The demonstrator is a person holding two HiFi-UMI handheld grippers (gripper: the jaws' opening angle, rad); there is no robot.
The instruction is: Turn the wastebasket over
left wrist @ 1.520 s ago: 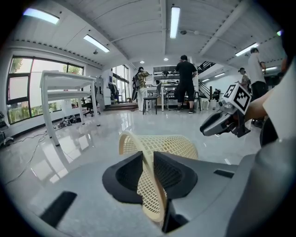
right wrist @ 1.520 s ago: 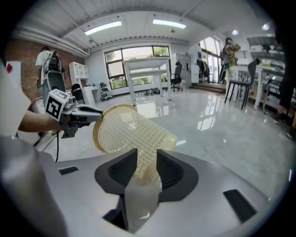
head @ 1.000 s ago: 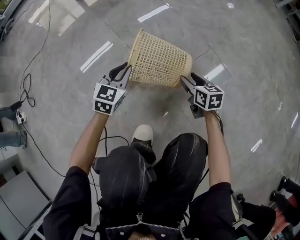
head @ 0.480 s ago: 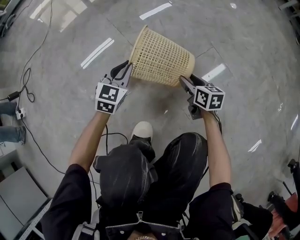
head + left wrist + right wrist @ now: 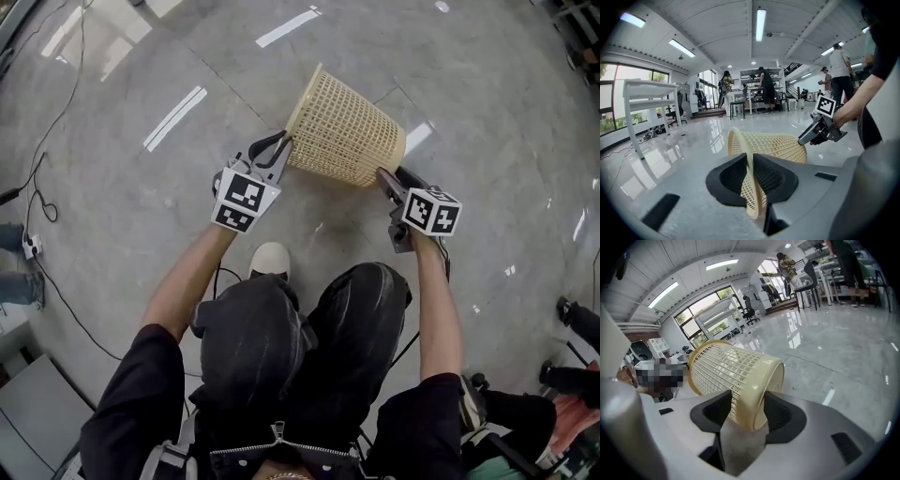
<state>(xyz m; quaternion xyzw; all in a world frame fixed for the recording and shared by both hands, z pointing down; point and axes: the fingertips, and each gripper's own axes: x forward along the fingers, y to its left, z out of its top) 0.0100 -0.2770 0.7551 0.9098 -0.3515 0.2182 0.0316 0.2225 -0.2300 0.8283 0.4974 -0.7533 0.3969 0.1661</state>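
Basket (image 5: 345, 131) is on its side, held between my two tools, and it looks clear of the floor (image 5: 122, 206). Left tool (image 5: 281, 153) has just been closing, and it now pinches the mesh wall right at the open rim (image 5: 730, 138). Right tool (image 5: 387, 178) is pinched on the edge of the closed base (image 5: 776, 378). So I reckon I'm midway through the flip.

To do it well, I roll both wrists together at the same rate, so the mesh doesn't twist between the two grips. The pinch should be firm but not crushing, because that thin lattice looks like it flexes and could slip out. I keep the swing clear of my shoe (image 5: 270, 258). I set the down-going end flat on the floor before either tool lets go.
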